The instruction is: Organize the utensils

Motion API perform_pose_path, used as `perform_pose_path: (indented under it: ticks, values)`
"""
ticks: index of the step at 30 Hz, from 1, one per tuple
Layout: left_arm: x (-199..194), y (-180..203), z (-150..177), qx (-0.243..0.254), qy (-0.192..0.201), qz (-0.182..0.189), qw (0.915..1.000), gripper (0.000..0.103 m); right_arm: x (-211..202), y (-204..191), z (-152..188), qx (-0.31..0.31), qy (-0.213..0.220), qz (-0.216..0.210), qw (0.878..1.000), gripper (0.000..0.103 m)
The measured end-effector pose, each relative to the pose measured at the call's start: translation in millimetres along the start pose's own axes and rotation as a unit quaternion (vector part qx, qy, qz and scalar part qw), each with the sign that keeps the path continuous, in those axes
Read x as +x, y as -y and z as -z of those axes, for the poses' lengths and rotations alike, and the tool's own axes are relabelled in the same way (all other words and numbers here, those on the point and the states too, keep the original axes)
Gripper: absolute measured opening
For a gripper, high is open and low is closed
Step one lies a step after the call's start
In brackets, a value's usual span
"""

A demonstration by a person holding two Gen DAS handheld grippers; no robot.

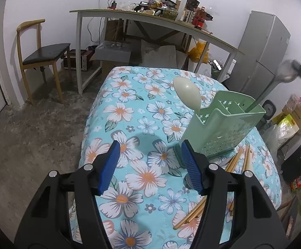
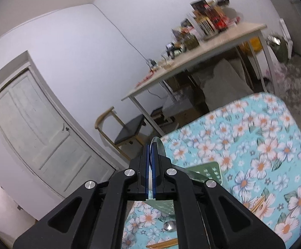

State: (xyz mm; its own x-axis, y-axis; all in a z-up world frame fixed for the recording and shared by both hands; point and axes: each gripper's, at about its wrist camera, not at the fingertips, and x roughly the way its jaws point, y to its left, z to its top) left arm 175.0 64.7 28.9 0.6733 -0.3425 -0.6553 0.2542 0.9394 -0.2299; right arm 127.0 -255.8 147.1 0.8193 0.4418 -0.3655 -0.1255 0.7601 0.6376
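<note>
A green utensil holder [image 1: 223,122] stands on the floral tablecloth [image 1: 129,112], with a cream plastic spoon [image 1: 188,93] upright in its left compartment. My left gripper [image 1: 150,166] is open and empty, just left of the holder's base. Wooden chopsticks [image 1: 236,161] and a metal spoon [image 1: 187,181] lie on the cloth near it. My right gripper [image 2: 151,151] is shut on a metal spoon [image 2: 158,146], seen blurred in the left wrist view [image 1: 286,74], its handle reaching down into the holder's right compartment. The holder [image 2: 207,171] shows below the right gripper.
A white desk [image 1: 150,20] loaded with bottles and boxes stands behind the table, with cardboard boxes beneath. A wooden chair [image 1: 42,56] is at the left, a grey fridge [image 1: 262,51] at the right, and bags and boxes [image 1: 291,120] on the floor to the right.
</note>
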Motion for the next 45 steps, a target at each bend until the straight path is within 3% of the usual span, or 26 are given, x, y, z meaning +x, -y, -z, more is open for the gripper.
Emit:
perform_pose_path:
  ticks: [7,12,19,22,30,34,37,45]
  values:
    - [1,1,5,-0.001,-0.007,0.001,1.0,0.058,31,44,11,0.053,-0.032,0.034,0.997,0.006]
    - [2,2,5,-0.001,-0.01,0.003,0.9999,0.058,28,58,15,0.065,-0.031,0.046,0.996,0.007]
    - [6,9,7,0.004,-0.016,0.01,0.9998,0.058,-2,59,25,0.045,-0.011,0.06,0.997,0.028]
    - [6,11,8,0.006,-0.018,0.017,0.9997,0.058,-16,58,42,0.028,-0.018,0.073,0.997,0.04]
    - [17,22,18,0.013,-0.04,0.061,0.9973,0.057,-36,70,111,0.025,-0.074,0.13,0.988,0.045]
    - [29,32,27,0.012,-0.063,0.102,0.9927,0.056,-38,81,134,0.053,-0.087,0.127,0.987,0.045]
    - [44,35,32,-0.011,-0.095,0.139,0.9857,0.047,-34,85,140,0.058,-0.095,0.129,0.985,0.045]
    - [79,33,51,-0.067,-0.166,0.166,0.9697,0.035,-39,89,141,0.059,-0.088,0.124,0.987,0.045]
